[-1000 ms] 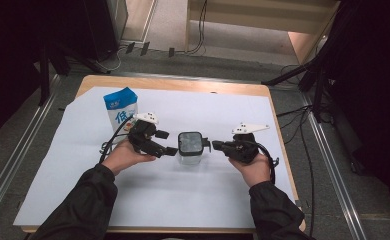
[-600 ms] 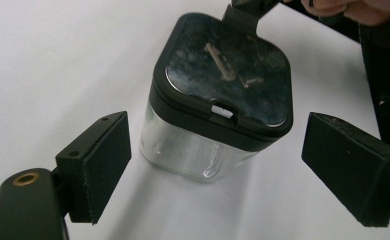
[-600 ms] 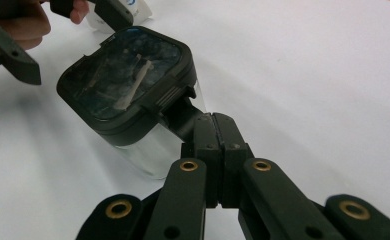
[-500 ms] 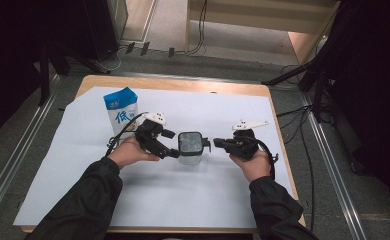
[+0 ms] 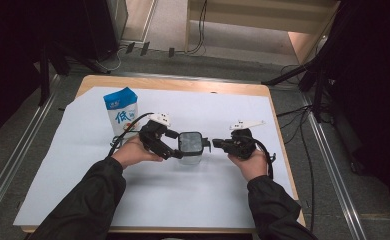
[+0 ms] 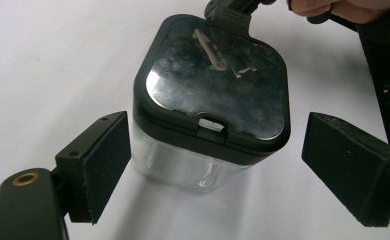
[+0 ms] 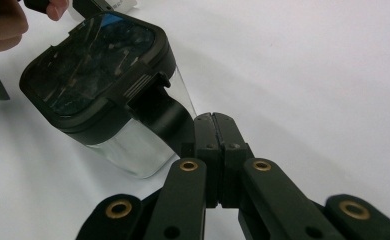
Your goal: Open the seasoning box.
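Dark sleeves (image 5: 90,200); black jaws with brass-ringed screws (image 7: 189,165), trailing black cables (image 5: 270,159).

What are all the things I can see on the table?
Container: one, clear box with a black lid, middle of the table, between the two grippers.
Milk carton: one, blue and white, upright, back left.
Paper sheet: one, white, covering most of the table.
Table: one, light wood, edge showing at the back.
Left gripper: one, black, jaws open on either side of the container.
Right gripper: one, black, jaws shut, tips at the lid's side latch.
Hands and sleeves: two, dark sleeves, coming in from the bottom.
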Motion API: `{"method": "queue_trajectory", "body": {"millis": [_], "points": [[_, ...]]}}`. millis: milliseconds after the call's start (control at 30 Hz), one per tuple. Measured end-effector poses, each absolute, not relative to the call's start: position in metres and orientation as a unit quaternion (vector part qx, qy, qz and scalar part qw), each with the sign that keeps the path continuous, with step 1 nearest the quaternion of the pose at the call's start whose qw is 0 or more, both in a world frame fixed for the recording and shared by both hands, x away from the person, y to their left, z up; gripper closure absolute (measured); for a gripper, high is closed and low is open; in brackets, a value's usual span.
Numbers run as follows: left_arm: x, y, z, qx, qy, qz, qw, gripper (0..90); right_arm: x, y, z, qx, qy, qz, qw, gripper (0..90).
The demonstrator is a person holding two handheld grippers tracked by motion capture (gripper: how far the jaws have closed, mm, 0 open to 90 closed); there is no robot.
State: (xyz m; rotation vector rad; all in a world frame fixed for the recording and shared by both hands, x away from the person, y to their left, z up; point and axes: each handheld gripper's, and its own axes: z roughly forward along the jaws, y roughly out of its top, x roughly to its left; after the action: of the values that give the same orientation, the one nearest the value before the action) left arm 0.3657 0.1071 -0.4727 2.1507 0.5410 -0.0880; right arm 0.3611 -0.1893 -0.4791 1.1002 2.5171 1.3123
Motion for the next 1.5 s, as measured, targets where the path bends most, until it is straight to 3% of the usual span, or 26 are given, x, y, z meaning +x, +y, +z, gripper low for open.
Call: {"method": "queue_trajectory", "body": {"millis": [1500], "points": [[0.366, 0.096, -0.481, 0.872, 0.205, -0.006, 0.445, 13.9, 0.357, -0.184, -0.487, 0.368, 0.826, 0.424, 0.048, 90.0]]}}
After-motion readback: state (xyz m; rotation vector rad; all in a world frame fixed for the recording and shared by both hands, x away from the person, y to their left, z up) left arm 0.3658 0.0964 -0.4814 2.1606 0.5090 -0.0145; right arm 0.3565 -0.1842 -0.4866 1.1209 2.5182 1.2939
